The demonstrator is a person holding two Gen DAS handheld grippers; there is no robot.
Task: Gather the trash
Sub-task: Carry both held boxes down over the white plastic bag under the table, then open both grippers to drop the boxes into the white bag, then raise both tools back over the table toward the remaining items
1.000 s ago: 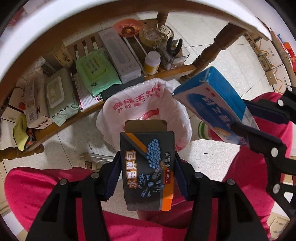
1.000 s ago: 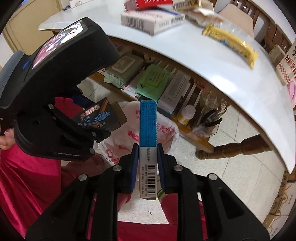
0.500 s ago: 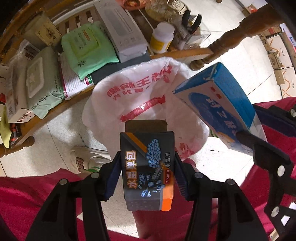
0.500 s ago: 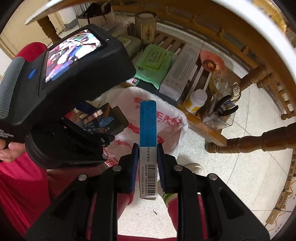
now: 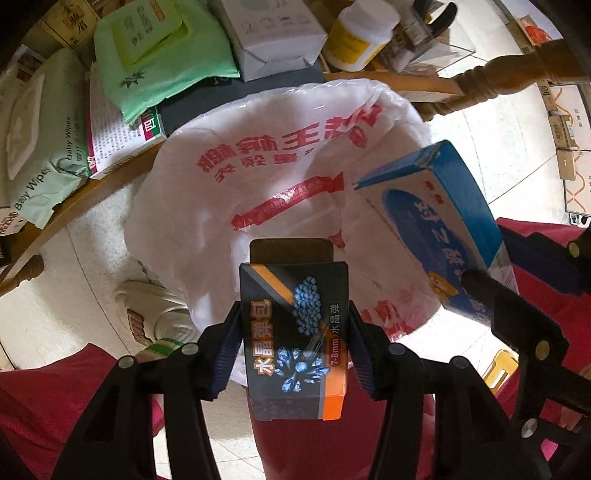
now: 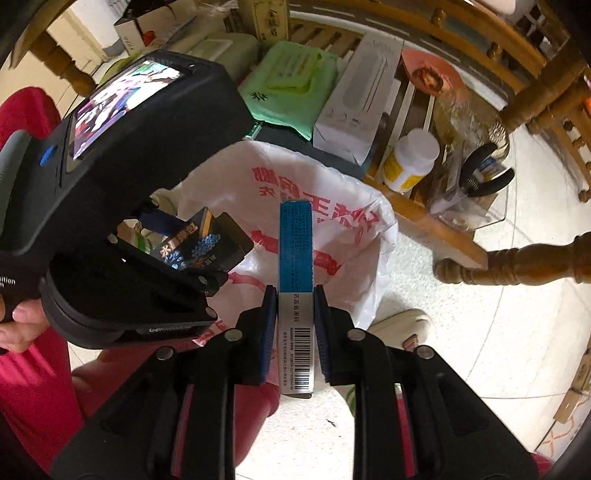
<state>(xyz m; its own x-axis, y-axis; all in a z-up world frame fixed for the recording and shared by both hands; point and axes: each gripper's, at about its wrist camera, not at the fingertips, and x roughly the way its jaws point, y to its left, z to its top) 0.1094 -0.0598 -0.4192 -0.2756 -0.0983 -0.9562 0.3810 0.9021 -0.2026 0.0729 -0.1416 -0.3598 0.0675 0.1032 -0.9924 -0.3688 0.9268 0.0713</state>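
1. Far left, left wrist view: a pale green baby wipes pack (image 5: 35, 147) lies on the wooden shelf (image 5: 92, 195), and beside it rests a brighter green wipes pack (image 5: 159, 55).
2. Lower left: a pale slipper (image 5: 151, 317) sits on the tiled floor (image 5: 74, 266), next to the person's red trouser leg (image 5: 48, 398).
3. Centre: the left gripper (image 5: 293, 332) is clenched on a dark box (image 5: 293, 339) with orange trim, its blue pads pressing both side faces. The box's end flap stands open, and the box hangs above the mouth of the white plastic bag (image 5: 258, 177) with red print.
4. Above centre: a white carton (image 5: 273, 33) and a white bottle with a yellow label (image 5: 358, 37) stand on the shelf behind the bag.
5. Right: a blue box (image 5: 443, 221) is held tilted over the bag's right rim by the right gripper (image 6: 295, 325).
6. Right wrist view: the right gripper is clamped on the narrow edges of the blue box, barcode face toward the camera. The box points down at the open bag, with the left gripper's body and the dark box to its left.
7. Far right: black-handled pliers (image 6: 484, 177) lie in a clear tray on the shelf, near a turned wooden table leg (image 6: 524, 262).
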